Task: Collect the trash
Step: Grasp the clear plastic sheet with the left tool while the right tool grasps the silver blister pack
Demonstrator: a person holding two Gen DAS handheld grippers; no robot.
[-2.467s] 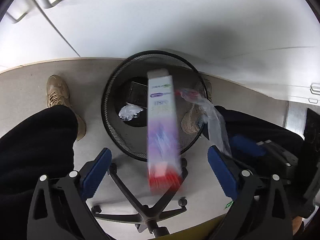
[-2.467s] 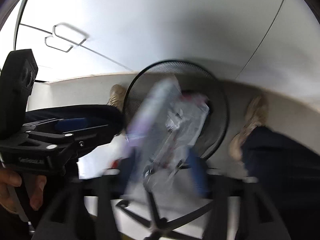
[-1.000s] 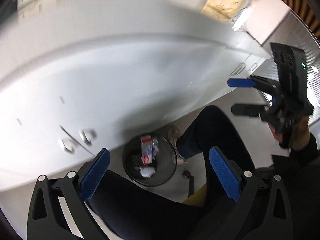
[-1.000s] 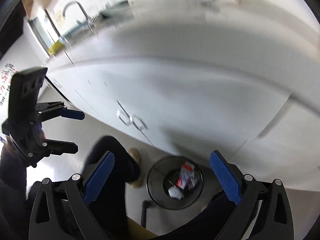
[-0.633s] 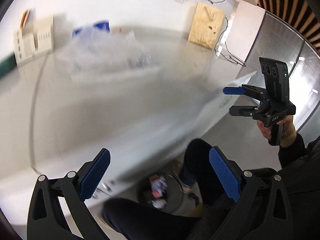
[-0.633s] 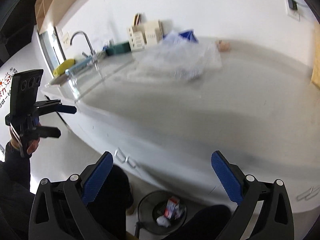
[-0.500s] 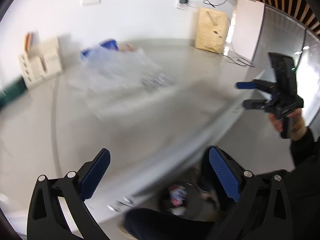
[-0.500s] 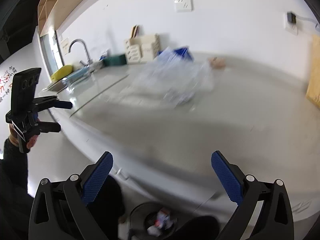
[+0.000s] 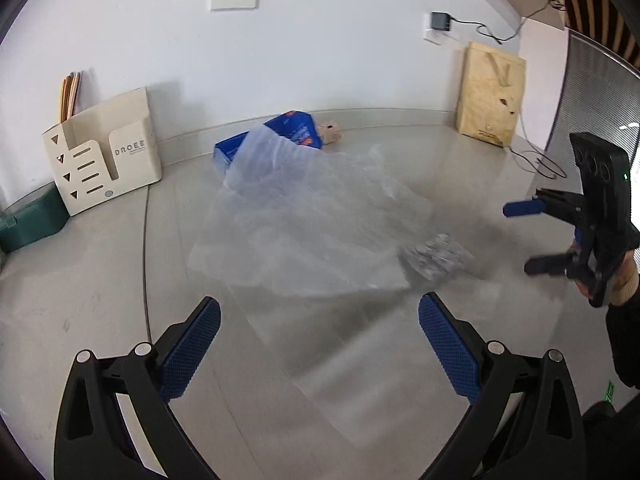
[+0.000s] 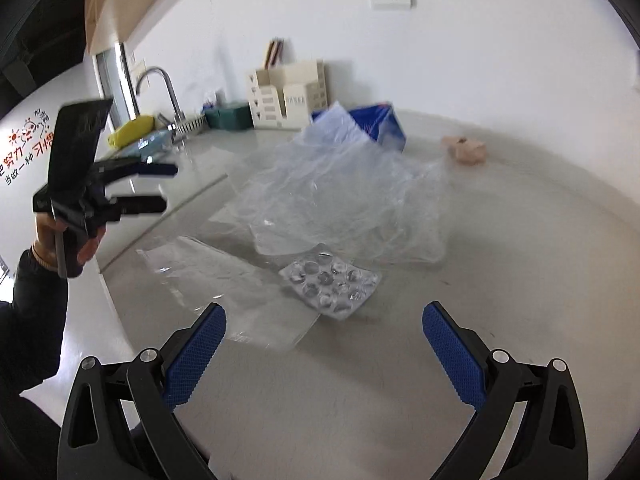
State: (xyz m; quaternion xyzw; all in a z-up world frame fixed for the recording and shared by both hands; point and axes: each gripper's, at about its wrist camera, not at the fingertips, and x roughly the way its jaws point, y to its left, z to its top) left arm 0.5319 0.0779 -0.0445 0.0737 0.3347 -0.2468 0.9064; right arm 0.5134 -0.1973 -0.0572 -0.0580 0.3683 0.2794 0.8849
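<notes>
A large crumpled clear plastic bag [image 9: 312,220] lies on the grey counter [image 9: 100,288]; it also shows in the right wrist view [image 10: 344,200]. A flat clear plastic sheet [image 10: 228,288] lies in front of it. An empty silver blister pack [image 10: 330,280] sits beside them, also seen in the left wrist view [image 9: 436,256]. A blue box [image 9: 296,130] and a crumpled pinkish wad [image 10: 466,150] lie behind. My left gripper [image 9: 320,340] is open and empty above the sheet. My right gripper [image 10: 324,344] is open and empty just before the blister pack.
A cream paper organiser [image 9: 104,156] and a green box [image 9: 28,224] stand at the back left. A sink with a tap [image 10: 160,96] is at the far left. A wooden box [image 9: 490,96] with cables stands at the back right.
Both grippers dropped a carton and a wrapper into the bin, then rose from the floor to the counter top. Both now face the plastic trash and are steadier.
</notes>
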